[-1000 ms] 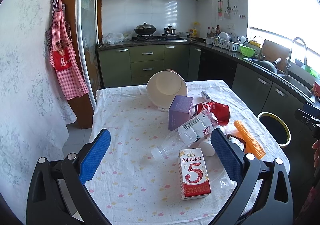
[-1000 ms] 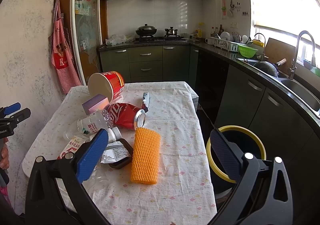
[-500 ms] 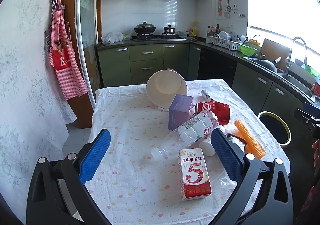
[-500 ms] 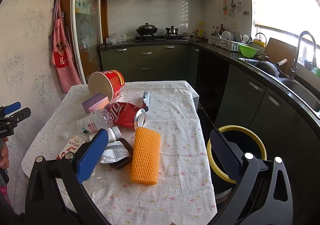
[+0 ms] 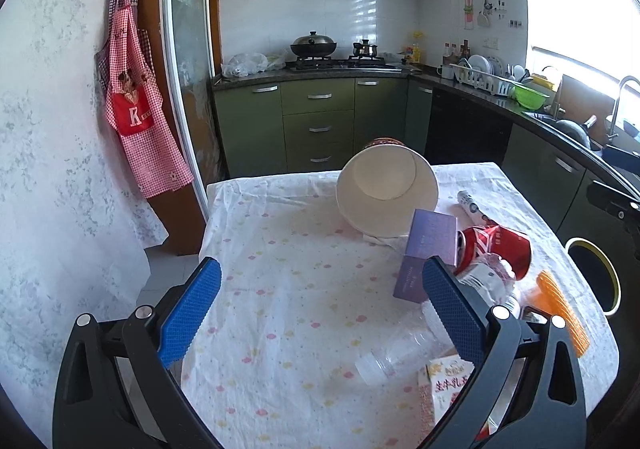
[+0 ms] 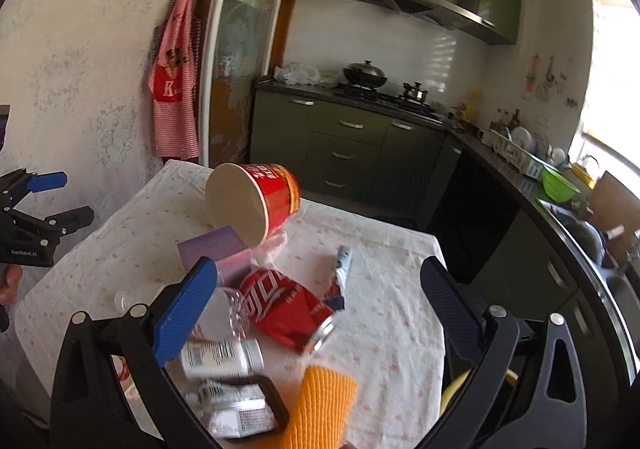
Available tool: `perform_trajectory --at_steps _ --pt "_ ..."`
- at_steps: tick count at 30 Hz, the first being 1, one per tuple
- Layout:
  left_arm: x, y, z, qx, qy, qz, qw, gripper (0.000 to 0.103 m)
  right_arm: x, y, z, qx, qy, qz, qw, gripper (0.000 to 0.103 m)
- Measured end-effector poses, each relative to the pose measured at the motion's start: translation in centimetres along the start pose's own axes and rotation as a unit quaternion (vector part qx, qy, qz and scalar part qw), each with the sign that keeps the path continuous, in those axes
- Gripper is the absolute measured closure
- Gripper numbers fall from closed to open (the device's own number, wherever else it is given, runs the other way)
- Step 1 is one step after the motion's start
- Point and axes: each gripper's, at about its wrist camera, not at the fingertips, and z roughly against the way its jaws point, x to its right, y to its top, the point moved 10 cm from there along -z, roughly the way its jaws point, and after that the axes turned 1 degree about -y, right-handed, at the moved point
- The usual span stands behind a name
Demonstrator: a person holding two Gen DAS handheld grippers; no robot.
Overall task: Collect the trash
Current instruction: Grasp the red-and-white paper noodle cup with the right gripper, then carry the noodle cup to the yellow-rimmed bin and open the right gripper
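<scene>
Both grippers, left [image 5: 318, 309] and right [image 6: 318, 307], hover with fingers spread, empty. Crushed can [image 6: 286, 307] lies mid-surface [image 6: 392, 313] beside the bottle [image 6: 222, 359]: probably light, thin-walled, slick; best pinched across its flattened middle.

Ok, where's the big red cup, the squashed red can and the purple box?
Cup [image 6: 276, 189]: right wrist view, red side wall.
Can [image 6: 286, 307]: right wrist view, crushed middle.
Box [image 5: 432, 235]: left wrist view, upper face.
</scene>
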Motion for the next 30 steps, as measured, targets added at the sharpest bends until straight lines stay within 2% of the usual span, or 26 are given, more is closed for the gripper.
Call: perform_trajectory --at_steps 5,10,13,17,20,21,22,23,24,26,30 --pt "-1.1 1.3 -4.5 -0.005 -0.001 0.008 1.0000 0.004 -4.6 3.5 -7.7 -0.018 0.026 0.093 0.995 0.006" --pt "-1.7 2.1 -7.5 -0.004 -0.003 0.010 0.9999 0.004 -7.1 4.6 -14.5 -0.054 0.028 0.145 0.988 0.019" --pt "-2.0 2.2 -8.6 -0.005 -0.004 0.010 0.9999 0.004 -7.3 4.7 -17.7 -0.074 0.013 0.166 0.983 0.021" --pt "-2.1 1.9 -9.6 -0.008 -0.007 0.009 0.9999 0.004 -7.0 5.1 -20.7 -0.078 -0.017 0.183 0.980 0.024" --pt "-2.3 1.6 -9.8 -0.009 -0.010 0.010 0.9999 0.004 -6.3 5.6 -22.5 -0.081 -0.029 0.182 0.979 0.038" --pt "-2.3 1.5 -10.0 -0.010 -0.011 0.010 0.9998 0.004 -5.9 5.9 -23.0 -0.080 -0.035 0.182 0.979 0.051" --pt "-2.3 1.5 -10.3 -0.011 -0.013 0.011 0.9998 0.004 -5.8 6.3 -23.6 -0.080 -0.038 0.181 0.980 0.074" --pt "-2.3 1.4 -10.3 -0.012 -0.014 0.011 0.9998 0.004 -5.6 6.6 -23.9 -0.079 -0.039 0.178 0.980 0.090" --pt "-2.3 1.3 -10.5 -0.013 -0.015 0.012 0.9997 0.004 -5.3 6.9 -24.2 -0.080 -0.040 0.172 0.981 0.096" --pt "-2.2 1.1 -10.5 -0.015 -0.017 0.011 0.9997 0.004 -4.8 7.3 -25.1 -0.096 -0.028 0.158 0.982 0.098" --pt "-1.9 1.1 -10.0 -0.013 -0.019 0.006 0.9997 0.004 -2.8 8.0 -25.8 -0.142 0.037 0.069 0.987 0.100"
